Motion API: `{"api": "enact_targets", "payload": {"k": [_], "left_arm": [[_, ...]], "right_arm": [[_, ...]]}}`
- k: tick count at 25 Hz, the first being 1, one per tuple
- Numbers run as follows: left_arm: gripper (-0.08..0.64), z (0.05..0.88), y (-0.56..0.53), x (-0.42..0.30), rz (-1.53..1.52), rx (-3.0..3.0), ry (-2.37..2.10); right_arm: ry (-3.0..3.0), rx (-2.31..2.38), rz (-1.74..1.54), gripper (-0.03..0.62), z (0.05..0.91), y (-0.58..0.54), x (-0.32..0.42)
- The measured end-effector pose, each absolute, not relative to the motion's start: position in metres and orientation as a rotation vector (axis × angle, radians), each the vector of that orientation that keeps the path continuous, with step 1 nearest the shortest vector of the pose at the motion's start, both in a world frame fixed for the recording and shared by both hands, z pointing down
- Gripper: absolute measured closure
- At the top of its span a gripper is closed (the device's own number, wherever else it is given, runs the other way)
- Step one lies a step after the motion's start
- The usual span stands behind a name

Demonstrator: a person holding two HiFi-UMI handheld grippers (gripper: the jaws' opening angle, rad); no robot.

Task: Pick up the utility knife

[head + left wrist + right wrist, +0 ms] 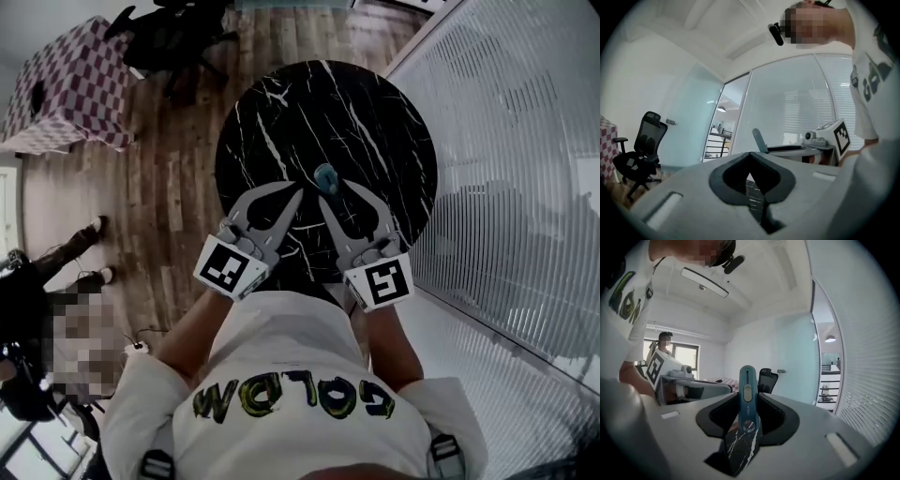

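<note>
The teal utility knife [747, 390] stands upright between the pads of my right gripper [747, 399], which is shut on it and holds it in the air. In the head view the knife [325, 175] shows as a small blue shape at the tip of the right gripper [324, 196], above the round black marble table [356, 112]. My left gripper [297, 193] hangs close beside it on the left, fingertips together and nothing between them. In its own view the left gripper [750, 154] points level at a glass wall.
An office chair [173, 37] and a table with a checkered cloth [66, 84] stand on the wooden floor beyond the round table. A person [56, 272] stands at the left. A glass wall with blinds [525, 187] runs along the right.
</note>
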State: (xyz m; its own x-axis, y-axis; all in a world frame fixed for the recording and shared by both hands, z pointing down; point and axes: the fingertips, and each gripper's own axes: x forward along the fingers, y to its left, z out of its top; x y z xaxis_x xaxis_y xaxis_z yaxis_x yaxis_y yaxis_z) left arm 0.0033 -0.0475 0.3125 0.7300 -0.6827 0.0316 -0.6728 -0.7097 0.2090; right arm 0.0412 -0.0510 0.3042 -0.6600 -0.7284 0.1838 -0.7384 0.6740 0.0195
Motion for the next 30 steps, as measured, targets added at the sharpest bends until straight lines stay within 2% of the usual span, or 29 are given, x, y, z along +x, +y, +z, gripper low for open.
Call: {"api": "enact_targets", "payload": {"k": [14, 30], "left_arm": [[0.557, 0.222, -0.007, 0.002, -0.230, 2.771, -1.120], [0.557, 0.187, 0.013, 0.019, -0.302, 2.794, -1.072]], "right_arm": [[-2.880, 1.355, 0.011, 0.460, 0.217, -0.009, 0.053], [-2.913, 1.433, -0.091, 0.460, 0.174, 0.015, 0.072]]}}
